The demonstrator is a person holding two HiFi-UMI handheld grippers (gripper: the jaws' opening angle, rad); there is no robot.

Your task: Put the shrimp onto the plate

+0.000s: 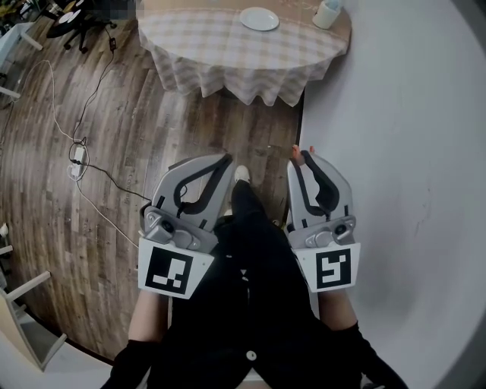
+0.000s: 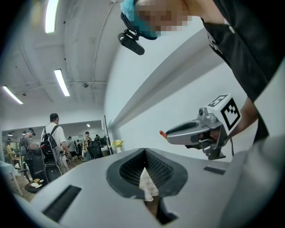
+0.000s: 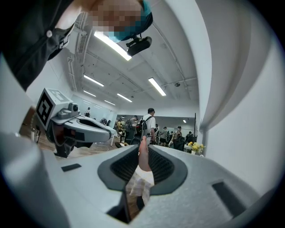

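Note:
A white plate (image 1: 260, 18) lies on a round table with a checked cloth (image 1: 205, 45) at the top of the head view, well ahead of both grippers. My right gripper (image 1: 304, 157) is held at waist height, shut on a small pink-orange shrimp (image 1: 297, 152) that pokes out of its tips. In the right gripper view the shrimp (image 3: 143, 156) stands pinched between the dark pads. From the left gripper view the shrimp (image 2: 163, 133) shows as an orange tip on the right gripper (image 2: 165, 133). My left gripper (image 1: 227, 159) is level with it, shut, nothing held.
A pale cup-like container (image 1: 328, 13) stands at the table's right edge. A white wall (image 1: 410, 152) runs close on my right. Cables and a power strip (image 1: 76, 156) lie on the wood floor to the left. Several people (image 3: 148, 124) stand far off in the room.

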